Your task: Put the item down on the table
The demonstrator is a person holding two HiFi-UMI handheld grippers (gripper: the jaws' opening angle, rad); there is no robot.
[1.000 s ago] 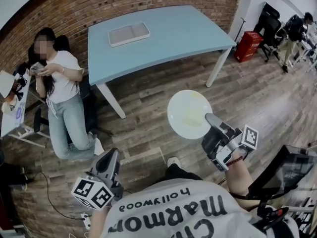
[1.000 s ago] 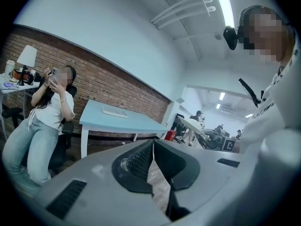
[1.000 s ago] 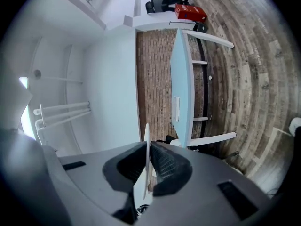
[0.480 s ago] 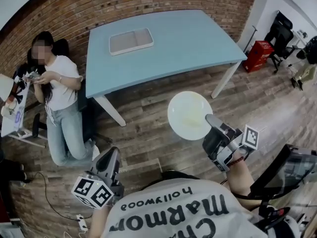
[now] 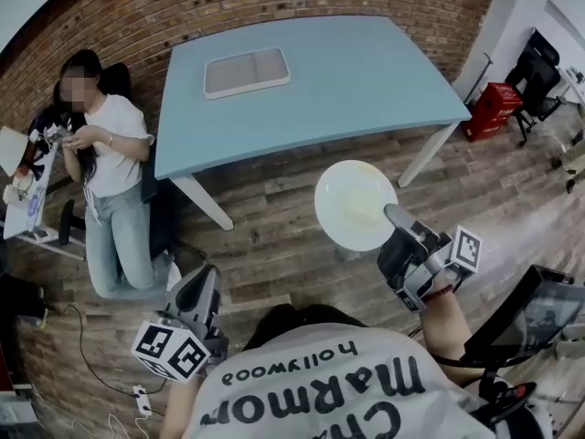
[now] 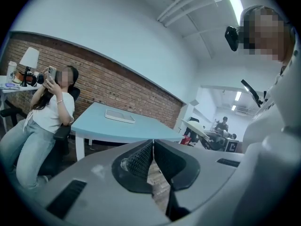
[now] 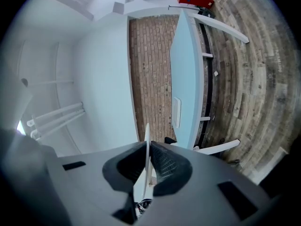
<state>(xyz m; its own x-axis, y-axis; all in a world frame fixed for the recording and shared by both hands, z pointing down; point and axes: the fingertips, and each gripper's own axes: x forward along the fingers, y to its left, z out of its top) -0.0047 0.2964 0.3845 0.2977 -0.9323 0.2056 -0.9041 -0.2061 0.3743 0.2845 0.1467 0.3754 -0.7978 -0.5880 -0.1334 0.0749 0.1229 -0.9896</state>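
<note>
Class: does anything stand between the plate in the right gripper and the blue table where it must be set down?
Nothing visible does. The plate, clamped by its rim in the right gripper, hangs over open floor short of the table. A flat tray lies on the table's far left, away from the near edge.

I note a light-blue table (image 5: 366, 71) on wood-plank floor (image 5: 274, 208). One flat grey tray (image 5: 246, 71) lies on the table's far side, near its left end.
</note>
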